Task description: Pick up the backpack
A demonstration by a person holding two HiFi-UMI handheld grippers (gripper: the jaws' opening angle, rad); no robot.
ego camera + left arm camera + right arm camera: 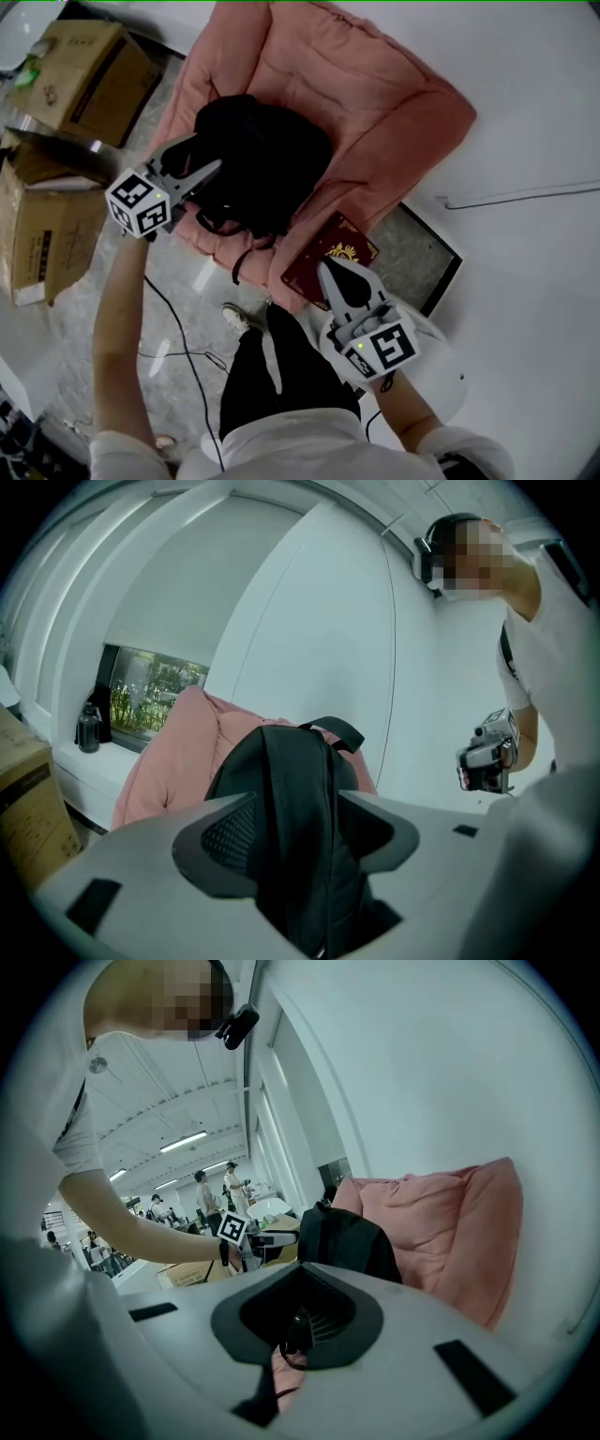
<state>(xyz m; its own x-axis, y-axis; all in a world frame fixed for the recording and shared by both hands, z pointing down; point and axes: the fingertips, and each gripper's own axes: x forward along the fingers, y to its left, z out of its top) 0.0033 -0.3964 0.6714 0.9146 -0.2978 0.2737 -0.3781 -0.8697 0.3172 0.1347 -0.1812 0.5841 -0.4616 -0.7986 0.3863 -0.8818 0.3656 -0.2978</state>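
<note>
Black backpack sat on pink cushion on grey floor, against white wall. Cardboard boxes stood nearby, w/ maroon booklet at cushion's edge. Left tongs were spread either side of backpack. Right tongs were pressed together on thin black cord.

Grey left gripper and right gripper, black-and-white marker cubes; white short-sleeved shirt, black trousers

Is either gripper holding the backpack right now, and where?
Left gripper is open around the backpack, not clamping it. Right gripper is shut; a thin black strap at its tips may be pinched.
</note>
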